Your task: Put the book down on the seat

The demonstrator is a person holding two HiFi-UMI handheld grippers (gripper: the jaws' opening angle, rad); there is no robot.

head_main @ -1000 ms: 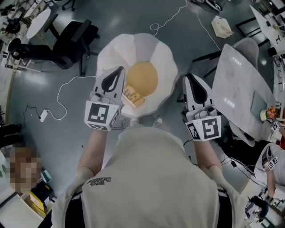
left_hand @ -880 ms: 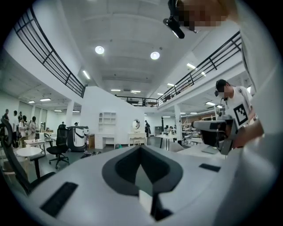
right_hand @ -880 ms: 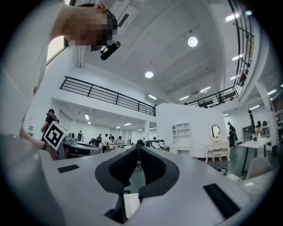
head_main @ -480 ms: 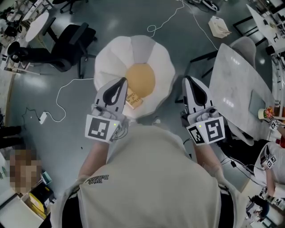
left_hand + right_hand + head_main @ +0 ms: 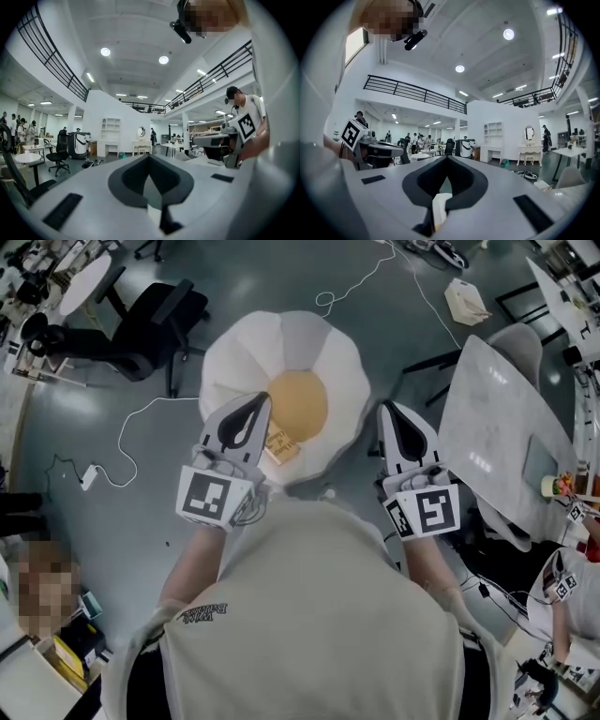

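The seat is an egg-shaped cushion with a white rim and a yellow middle, straight ahead of me on the floor in the head view. A small tan book lies flat on it at the near edge of the yellow part. My left gripper hovers just left of the book, jaws shut and empty. My right gripper hangs beside the seat's right edge, also shut on nothing. Both point level. Each gripper view shows only the hall and the other gripper.
A black office chair stands at the back left, with a white cable trailing over the grey floor. A pale tilted table top is close on the right. A paper bag lies farther back.
My left gripper has shifted a little and lifted slightly beside the book. The book lies in the same spot on the seat. The right gripper has stayed put.
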